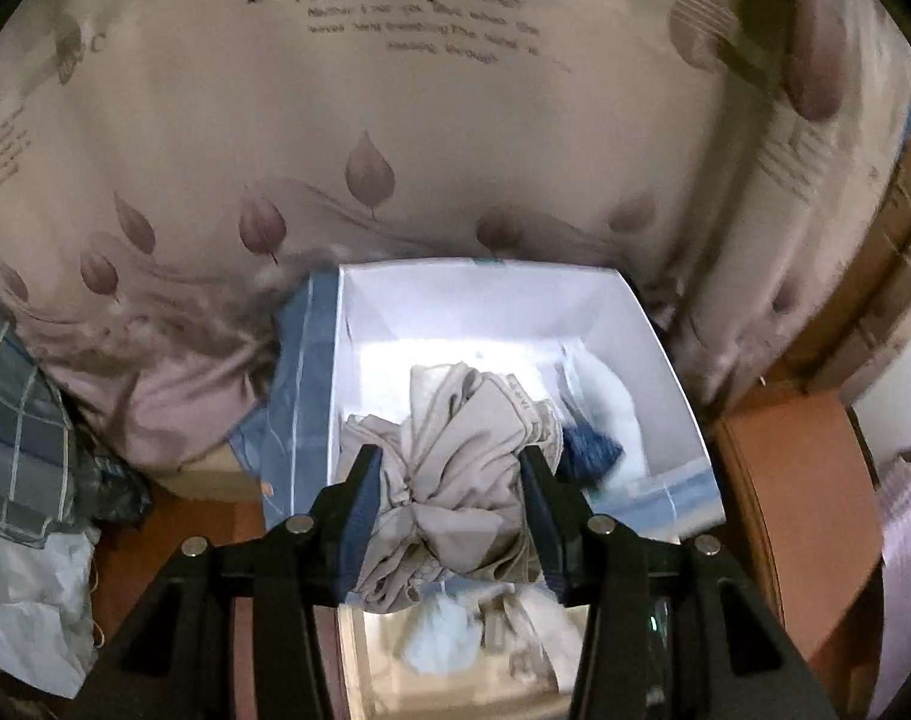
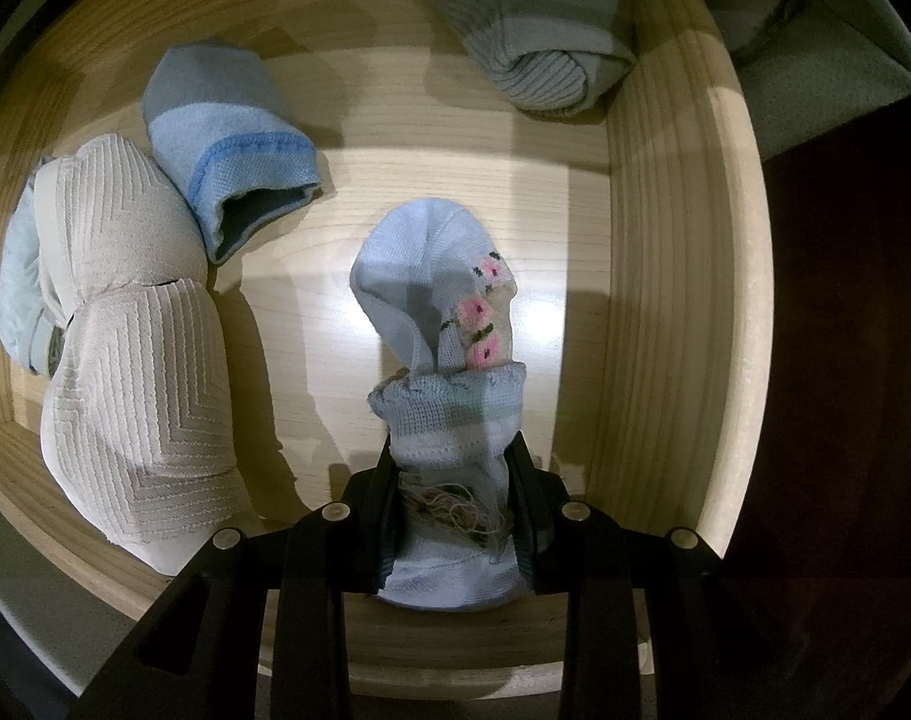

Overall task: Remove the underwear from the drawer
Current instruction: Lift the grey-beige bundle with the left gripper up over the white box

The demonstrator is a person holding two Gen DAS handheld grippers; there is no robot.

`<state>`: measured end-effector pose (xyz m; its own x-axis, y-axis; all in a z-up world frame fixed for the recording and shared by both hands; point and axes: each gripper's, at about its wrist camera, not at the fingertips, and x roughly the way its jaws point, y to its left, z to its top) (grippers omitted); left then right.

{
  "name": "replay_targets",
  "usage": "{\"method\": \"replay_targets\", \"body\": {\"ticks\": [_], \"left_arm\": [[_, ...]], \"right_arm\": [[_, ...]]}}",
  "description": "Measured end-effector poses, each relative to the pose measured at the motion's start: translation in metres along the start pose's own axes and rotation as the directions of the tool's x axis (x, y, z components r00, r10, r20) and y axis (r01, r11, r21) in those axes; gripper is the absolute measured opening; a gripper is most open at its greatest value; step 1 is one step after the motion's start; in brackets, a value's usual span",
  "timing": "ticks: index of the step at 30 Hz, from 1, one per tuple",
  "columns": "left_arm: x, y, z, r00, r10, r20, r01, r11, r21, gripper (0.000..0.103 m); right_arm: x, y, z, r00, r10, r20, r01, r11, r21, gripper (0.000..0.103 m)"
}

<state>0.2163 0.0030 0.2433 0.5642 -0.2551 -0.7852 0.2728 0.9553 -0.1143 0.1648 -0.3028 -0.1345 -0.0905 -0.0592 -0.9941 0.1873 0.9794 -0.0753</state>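
In the left wrist view my left gripper (image 1: pixel 449 462) is shut on a bunched beige piece of underwear (image 1: pixel 455 480), held over a white box (image 1: pixel 485 300) that has white and dark blue garments (image 1: pixel 593 450) inside. In the right wrist view my right gripper (image 2: pixel 452 450) is shut on a light blue sock with pink flowers (image 2: pixel 443 324), inside the wooden drawer (image 2: pixel 665 300). Its toe end rests on the drawer floor.
In the drawer lie a cream ribbed rolled garment (image 2: pixel 137 336), a blue folded sock (image 2: pixel 227 144) and a grey-green rolled sock (image 2: pixel 545 36) in the far right corner. A leaf-print curtain (image 1: pixel 395 120) hangs behind the white box. Plaid fabric (image 1: pixel 17 420) lies at the left.
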Motion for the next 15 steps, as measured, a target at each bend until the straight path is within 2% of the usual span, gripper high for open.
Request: {"method": "replay_targets", "body": {"ticks": [3, 7, 15], "left_arm": [[0.023, 0.005, 0.011, 0.999, -0.026, -0.023, 0.025, 0.999, -0.033, 0.047], [0.058, 0.006, 0.013, 0.998, 0.005, -0.062, -0.007, 0.999, -0.041, 0.047], [0.092, -0.009, 0.005, 0.994, 0.050, -0.092, -0.047, 0.998, 0.038, 0.047]], "right_arm": [[0.000, -0.001, 0.000, 1.000, 0.007, 0.002, -0.007, 1.000, 0.003, 0.029], [-0.001, -0.003, 0.000, 1.000, 0.007, 0.005, -0.007, 1.000, 0.003, 0.029], [-0.002, -0.002, -0.001, 1.000, 0.002, 0.008, -0.002, 1.000, -0.002, 0.028]]}}
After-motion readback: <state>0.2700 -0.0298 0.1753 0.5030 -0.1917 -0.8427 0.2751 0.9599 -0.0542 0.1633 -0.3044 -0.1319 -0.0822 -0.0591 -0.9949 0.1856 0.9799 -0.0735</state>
